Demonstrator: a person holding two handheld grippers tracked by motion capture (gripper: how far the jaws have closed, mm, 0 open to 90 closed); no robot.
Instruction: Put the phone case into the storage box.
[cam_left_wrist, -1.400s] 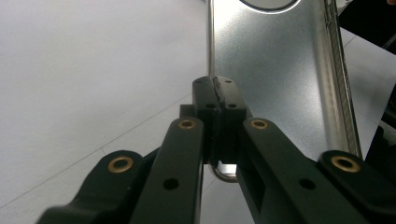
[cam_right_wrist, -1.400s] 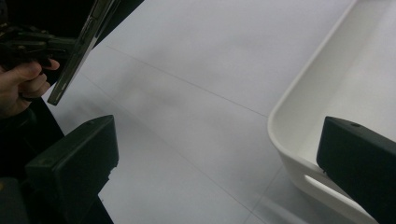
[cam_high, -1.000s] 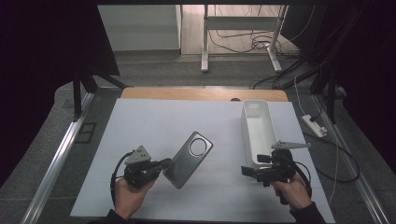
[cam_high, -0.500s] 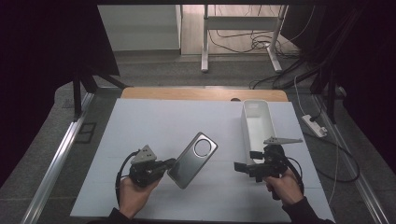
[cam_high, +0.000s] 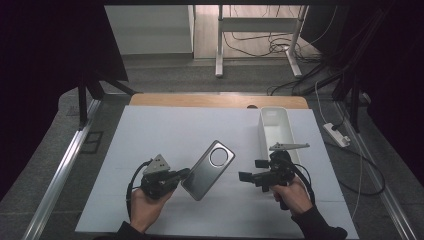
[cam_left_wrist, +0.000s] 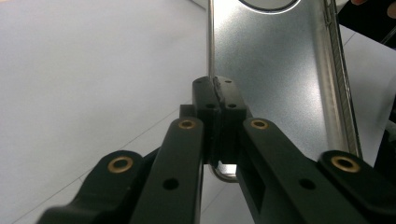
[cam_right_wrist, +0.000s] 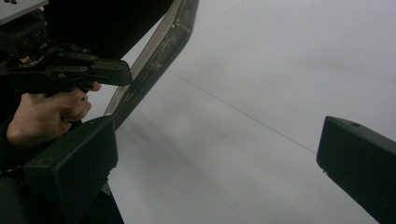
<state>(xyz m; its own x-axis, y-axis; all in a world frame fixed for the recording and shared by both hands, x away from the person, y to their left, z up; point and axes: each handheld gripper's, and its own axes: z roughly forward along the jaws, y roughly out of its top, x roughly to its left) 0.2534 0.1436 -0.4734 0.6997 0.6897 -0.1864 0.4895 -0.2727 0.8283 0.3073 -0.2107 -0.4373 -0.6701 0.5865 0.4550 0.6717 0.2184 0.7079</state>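
My left gripper (cam_high: 184, 173) is clenched on the lower edge of a silver phone case (cam_high: 208, 169), holding it tilted just above the white table (cam_high: 150, 135), near the middle of its front edge. My right gripper (cam_high: 250, 170) is spread wide with nothing in it, pointing at the case from its right. The pickup looks done; a second grip or the handover is left. Since a second ago, both grippers have drawn closer, away from the white bin (cam_high: 276, 131) at the right edge.
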